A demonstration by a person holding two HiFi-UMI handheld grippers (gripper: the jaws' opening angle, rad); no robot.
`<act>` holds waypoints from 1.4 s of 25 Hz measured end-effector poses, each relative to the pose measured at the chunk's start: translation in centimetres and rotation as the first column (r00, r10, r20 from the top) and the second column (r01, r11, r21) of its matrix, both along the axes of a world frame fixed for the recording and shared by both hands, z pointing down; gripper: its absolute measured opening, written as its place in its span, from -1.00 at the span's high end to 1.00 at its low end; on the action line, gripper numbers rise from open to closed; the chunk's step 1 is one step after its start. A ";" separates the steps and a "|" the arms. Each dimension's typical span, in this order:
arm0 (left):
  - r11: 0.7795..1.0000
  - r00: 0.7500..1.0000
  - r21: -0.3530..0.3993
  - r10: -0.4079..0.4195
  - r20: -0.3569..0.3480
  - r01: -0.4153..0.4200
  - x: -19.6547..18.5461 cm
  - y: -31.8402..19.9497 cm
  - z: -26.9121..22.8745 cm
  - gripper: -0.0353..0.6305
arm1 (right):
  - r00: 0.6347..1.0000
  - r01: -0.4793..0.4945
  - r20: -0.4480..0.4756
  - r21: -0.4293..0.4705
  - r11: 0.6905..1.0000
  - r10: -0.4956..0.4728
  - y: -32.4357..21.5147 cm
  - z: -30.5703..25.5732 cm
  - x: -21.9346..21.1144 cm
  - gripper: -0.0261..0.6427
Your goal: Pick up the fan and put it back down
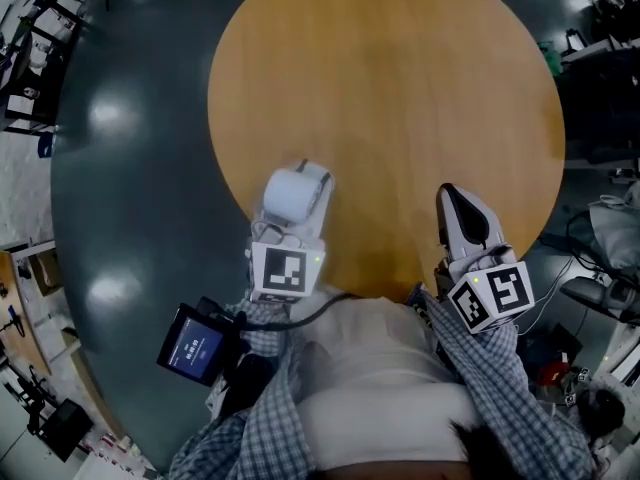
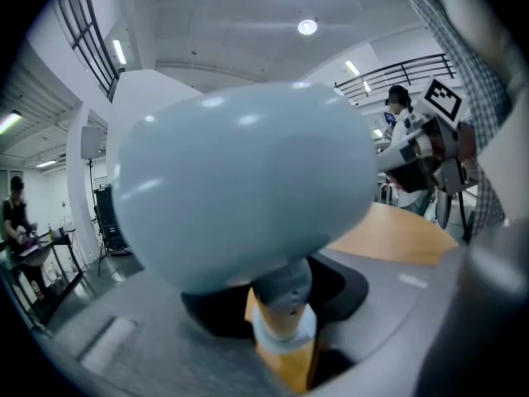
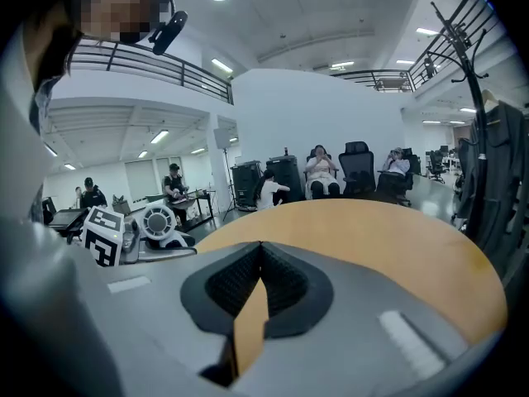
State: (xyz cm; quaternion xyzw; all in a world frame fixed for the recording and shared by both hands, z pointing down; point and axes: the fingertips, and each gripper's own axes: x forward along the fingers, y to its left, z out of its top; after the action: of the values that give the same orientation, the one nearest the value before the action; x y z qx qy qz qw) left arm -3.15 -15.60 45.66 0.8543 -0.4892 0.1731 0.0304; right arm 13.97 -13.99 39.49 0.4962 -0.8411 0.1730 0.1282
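Left gripper [image 1: 294, 218] is clamped on the neck of the fan [image 2: 240, 184], holding it upright with its round head above the jaws, just over the near edge of the table [image 1: 400, 88], so the set-down is straight down; the right gripper [image 1: 462, 208], jaws together and empty, hangs well apart.

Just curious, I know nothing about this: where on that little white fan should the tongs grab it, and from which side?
Probably the thin neck under the fan's round head, coming in level from its smooth back. The head is too wide and rounded to pinch; the neck slots between the left tongs, which grip it there.
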 end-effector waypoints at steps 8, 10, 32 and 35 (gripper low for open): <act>0.999 1.000 -0.045 0.006 0.000 -0.006 -0.5 0.8 1.8 0.47 | 0.999 -0.016 -0.046 -0.039 0.999 0.014 2.0 0.6 0.3 0.92; 0.999 1.000 -0.042 0.000 0.011 0.000 -0.7 0.5 2.1 0.47 | 0.999 -0.019 -0.052 -0.049 0.999 0.017 2.1 0.9 0.4 0.92; 0.996 0.996 -0.086 -0.037 -0.087 0.029 -0.9 0.8 4.2 0.47 | 0.998 -0.006 -0.066 -0.072 0.997 0.001 3.5 1.0 -0.4 0.92; 0.996 0.995 -0.077 -0.046 -0.093 0.039 -0.8 1.0 4.1 0.43 | 0.998 -0.006 -0.067 -0.074 0.997 0.001 3.8 1.1 -0.2 0.92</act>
State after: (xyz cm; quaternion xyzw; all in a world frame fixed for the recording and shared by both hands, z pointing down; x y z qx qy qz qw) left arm -3.97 -14.63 49.73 0.8492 -0.4984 0.1498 0.0894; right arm 13.74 -10.19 40.62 0.4980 -0.8285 0.1874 0.1745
